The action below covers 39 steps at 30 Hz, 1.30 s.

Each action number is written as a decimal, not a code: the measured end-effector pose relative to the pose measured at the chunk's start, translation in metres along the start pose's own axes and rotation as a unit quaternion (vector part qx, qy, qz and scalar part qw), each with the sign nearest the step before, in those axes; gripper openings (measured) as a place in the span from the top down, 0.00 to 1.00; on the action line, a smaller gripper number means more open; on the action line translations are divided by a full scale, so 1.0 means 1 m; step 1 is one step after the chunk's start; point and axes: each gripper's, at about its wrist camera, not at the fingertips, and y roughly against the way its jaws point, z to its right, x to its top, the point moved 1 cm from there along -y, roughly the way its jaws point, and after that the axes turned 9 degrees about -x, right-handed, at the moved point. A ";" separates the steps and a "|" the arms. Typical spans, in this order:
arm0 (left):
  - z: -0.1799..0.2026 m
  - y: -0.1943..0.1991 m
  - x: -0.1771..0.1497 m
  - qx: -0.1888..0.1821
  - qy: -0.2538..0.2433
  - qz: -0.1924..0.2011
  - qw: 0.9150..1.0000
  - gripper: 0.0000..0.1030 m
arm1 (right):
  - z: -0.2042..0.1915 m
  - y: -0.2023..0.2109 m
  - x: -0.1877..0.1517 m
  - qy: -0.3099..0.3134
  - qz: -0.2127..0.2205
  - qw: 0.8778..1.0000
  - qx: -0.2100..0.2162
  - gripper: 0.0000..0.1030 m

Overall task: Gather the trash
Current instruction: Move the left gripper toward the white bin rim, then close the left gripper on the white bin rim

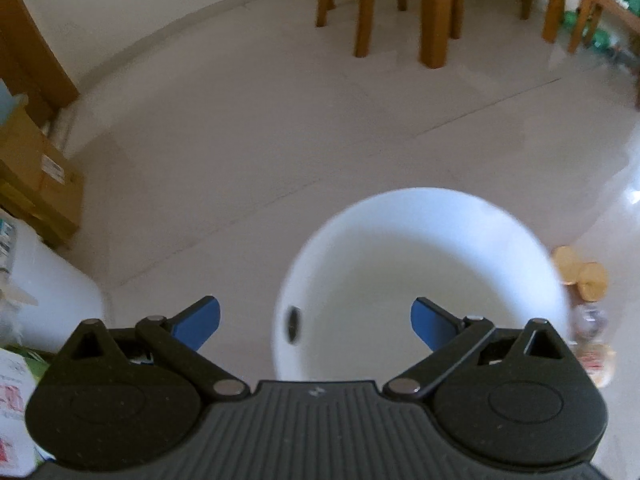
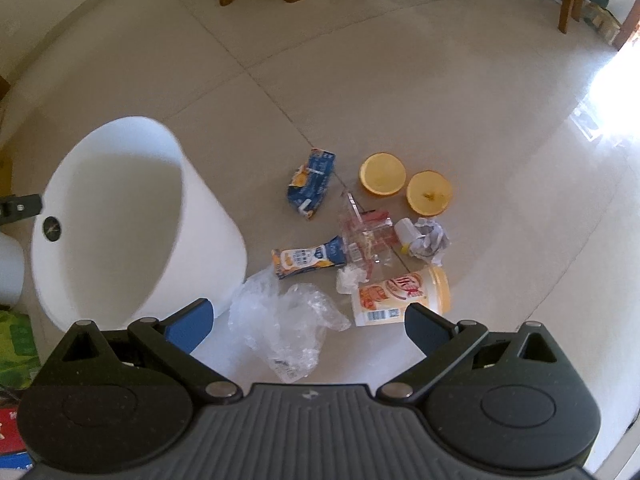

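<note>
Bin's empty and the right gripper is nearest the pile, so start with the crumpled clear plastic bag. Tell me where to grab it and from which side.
Pinch the raised crumpled ridge in the middle of the clear plastic bag, coming straight down from above. It lies loose and flat on the floor, so there is no edge to slide under. The right gripper is open, with the bag between its fingers. Stay clear of the white bin at its left edge.
</note>
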 end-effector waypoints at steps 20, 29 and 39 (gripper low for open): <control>-0.040 -0.069 -0.031 0.026 0.033 -0.123 0.991 0.33 | 0.008 -0.044 0.012 -0.013 -0.019 1.000 -0.006 0.00; -0.039 -0.072 -0.027 0.019 0.042 -0.124 0.991 0.42 | 0.005 -0.050 0.012 -0.013 -0.025 1.000 -0.001 0.00; 0.003 -0.075 -0.015 0.013 0.005 -0.066 0.998 0.76 | 0.009 -0.059 0.011 -0.018 -0.032 0.999 0.005 0.00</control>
